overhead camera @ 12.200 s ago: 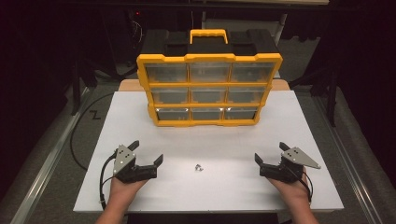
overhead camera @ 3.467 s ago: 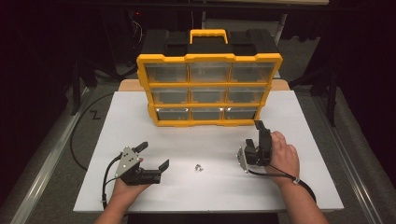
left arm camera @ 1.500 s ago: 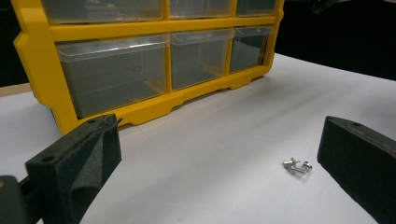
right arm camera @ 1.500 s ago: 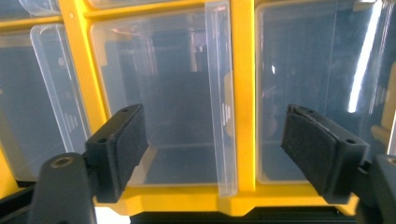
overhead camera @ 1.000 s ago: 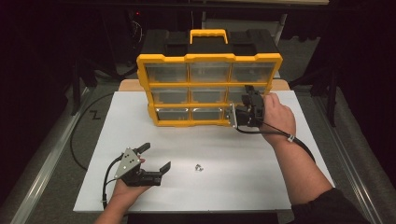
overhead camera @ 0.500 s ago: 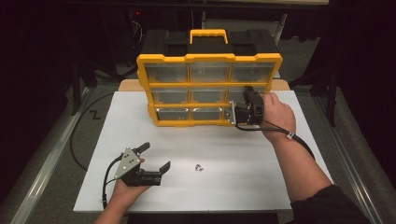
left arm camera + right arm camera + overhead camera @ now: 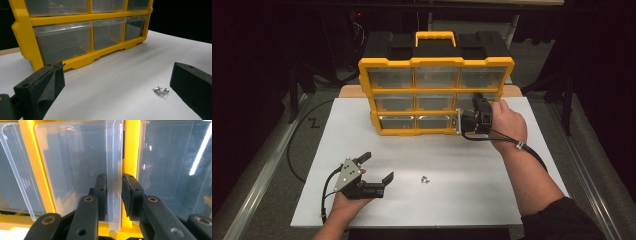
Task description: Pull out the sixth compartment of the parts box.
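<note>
In the high view, the right hand-held gripper [image 7: 460, 121] is reaching the bottom right drawer [image 7: 472, 120] of the yellow box [image 7: 436, 62] on the bench [image 7: 492, 165]. The left hand-held gripper [image 7: 377, 167] is resting with its jaws wide apart near the small screws [image 7: 425, 179].

In the left gripper view, the screws [image 7: 160, 91] are lying loose, so a bump could be scattering them.

In the right gripper view, the jaws are sitting on both sides of the drawer's clear lip [image 7: 114, 175], nearly pinching it. A thin hold could be slipping, or a hard pull could be dragging the whole box.
</note>
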The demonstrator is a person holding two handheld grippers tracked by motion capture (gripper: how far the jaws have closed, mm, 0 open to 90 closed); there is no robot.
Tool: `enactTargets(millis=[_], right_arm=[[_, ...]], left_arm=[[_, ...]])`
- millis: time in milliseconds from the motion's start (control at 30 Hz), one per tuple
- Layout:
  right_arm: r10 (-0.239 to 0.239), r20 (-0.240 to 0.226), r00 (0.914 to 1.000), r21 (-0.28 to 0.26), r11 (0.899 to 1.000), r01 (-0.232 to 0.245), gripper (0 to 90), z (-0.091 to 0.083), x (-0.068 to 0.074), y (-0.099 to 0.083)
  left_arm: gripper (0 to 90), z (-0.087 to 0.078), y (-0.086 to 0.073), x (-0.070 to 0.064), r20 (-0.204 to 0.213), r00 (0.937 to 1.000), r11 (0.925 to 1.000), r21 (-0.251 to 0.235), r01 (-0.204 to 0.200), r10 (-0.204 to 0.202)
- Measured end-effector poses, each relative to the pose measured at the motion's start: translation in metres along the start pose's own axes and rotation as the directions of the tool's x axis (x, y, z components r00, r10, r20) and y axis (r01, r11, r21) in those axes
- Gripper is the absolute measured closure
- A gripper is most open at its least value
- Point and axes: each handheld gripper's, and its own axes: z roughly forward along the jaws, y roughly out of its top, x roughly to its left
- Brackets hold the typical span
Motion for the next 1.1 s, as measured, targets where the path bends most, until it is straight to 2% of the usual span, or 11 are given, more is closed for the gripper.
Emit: enactTargets(millis=[67, 100, 133, 300, 567, 733, 900, 1067, 1100], right_arm=[[0.005, 0.006, 1.0000, 0.002, 1.000, -0.005, 71.9, 0.0008, 0.0035, 0.0003], [-0.023, 0.018, 0.9996, 0.004, 1.000, 0.023, 71.1, 0.0008, 0.0035, 0.0011], [-0.024, 0.021, 0.9995, 0.009, 1.000, 0.024, 71.2, 0.0009, 0.0048, 0.0015], [-0.019, 0.038, 0.9991, 0.016, 1.000, 0.018, 78.1, 0.0010, 0.0044, 0.0029], [-0.021, 0.031, 0.9993, 0.015, 1.000, 0.020, 79.5, 0.0005, 0.0025, 0.0029], [-0.013, -0.001, 0.9999, 0.031, 0.999, 0.013, 79.4, -0.0017, 0.0007, 0.0031], [-0.021, 0.007, 0.9998, 0.016, 1.000, 0.021, 79.4, -0.0027, -0.0001, 0.0024], [-0.033, -0.016, 0.9993, 0.029, 0.999, 0.033, 79.4, -0.0067, -0.0021, 0.0028], [-0.036, -0.005, 0.9994, 0.019, 0.999, 0.036, 79.4, -0.0069, -0.0018, 0.0024]], left_arm=[[0.5, -0.0001, 0.0000, 0.0000, 0.000, 1.0000, 1.0000, -0.001, 0.001, -0.001], [0.5, -0.0002, 0.0001, 0.0001, 0.001, 1.0000, 1.0000, 0.000, 0.000, 0.000], [0.5, -0.0002, 0.0001, 0.0000, 0.001, 1.0000, 1.0000, -0.001, 0.000, 0.000], [0.5, -0.0001, 0.0000, -0.0001, 0.001, 1.0000, 1.0000, -0.003, 0.003, -0.003], [0.5, 0.0000, -0.0001, 0.0004, 0.000, 1.0000, 1.0000, -0.001, 0.006, -0.006], [0.5, 0.0003, -0.0003, 0.0003, 0.003, 1.0000, 1.0000, 0.002, 0.005, -0.005], [0.5, -0.0002, -0.0001, 0.0007, 0.001, 1.0000, 1.0000, 0.001, 0.002, -0.002], [0.5, -0.0003, 0.0001, 0.0000, 0.004, 1.0000, 1.0000, -0.001, 0.002, -0.002], [0.5, -0.0003, 0.0001, 0.0000, 0.004, 1.0000, 1.0000, -0.001, 0.002, -0.002]])
